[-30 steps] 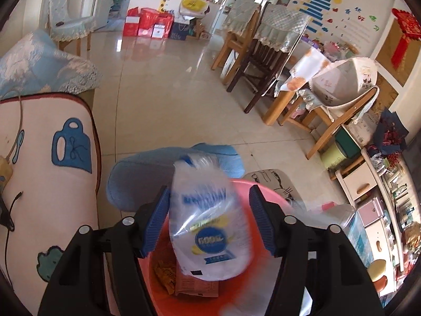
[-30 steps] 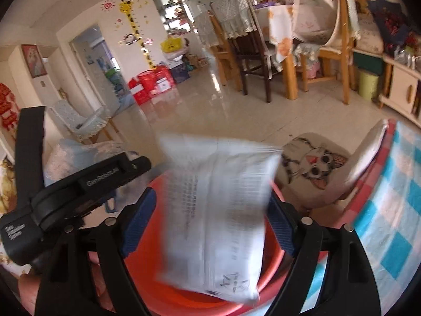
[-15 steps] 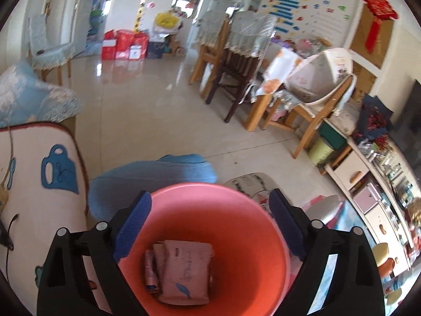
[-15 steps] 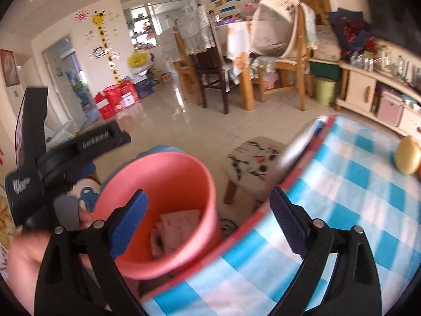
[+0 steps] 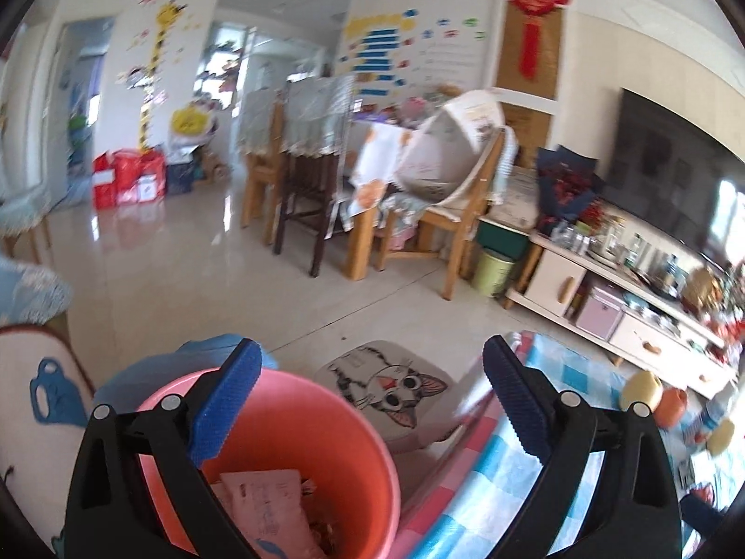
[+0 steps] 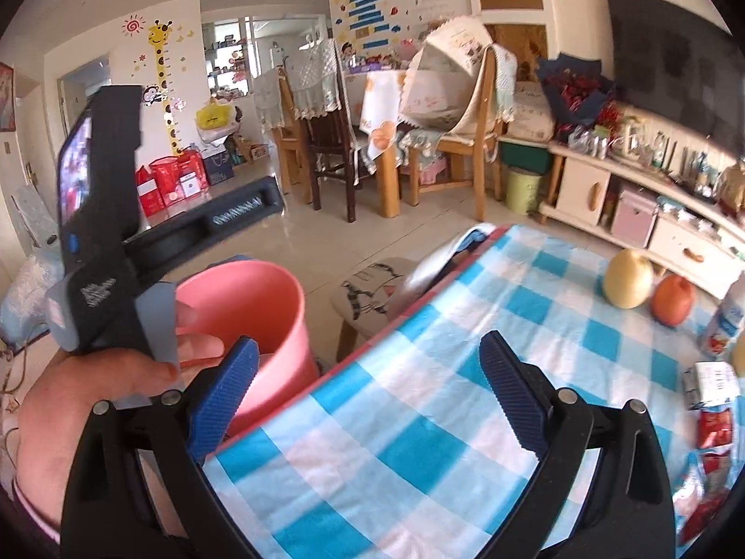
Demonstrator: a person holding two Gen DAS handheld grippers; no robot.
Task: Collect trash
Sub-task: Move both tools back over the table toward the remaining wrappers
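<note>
A pink bin (image 5: 298, 424) stands on the floor beside the table, with pink wrappers (image 5: 270, 507) inside; it also shows in the right wrist view (image 6: 251, 307). My left gripper (image 5: 368, 400) is open and empty, above the bin's right rim. My right gripper (image 6: 368, 396) is open and empty above the blue checked tablecloth (image 6: 419, 410). Loose wrappers (image 6: 712, 424) lie at the table's right edge. The left gripper's body and the hand holding it (image 6: 107, 316) show at the left of the right wrist view.
A cat-print stool (image 5: 386, 386) stands between bin and table. A yellow fruit (image 6: 626, 282), an orange fruit (image 6: 673, 300) and a carton (image 6: 724, 321) sit at the table's far side. Dining chairs (image 5: 302, 186) and a low TV cabinet (image 5: 619, 298) stand beyond.
Both grippers held plastic packets over the bin a second ago and have let them go. Both have since swung to the right, the right one over the table.
</note>
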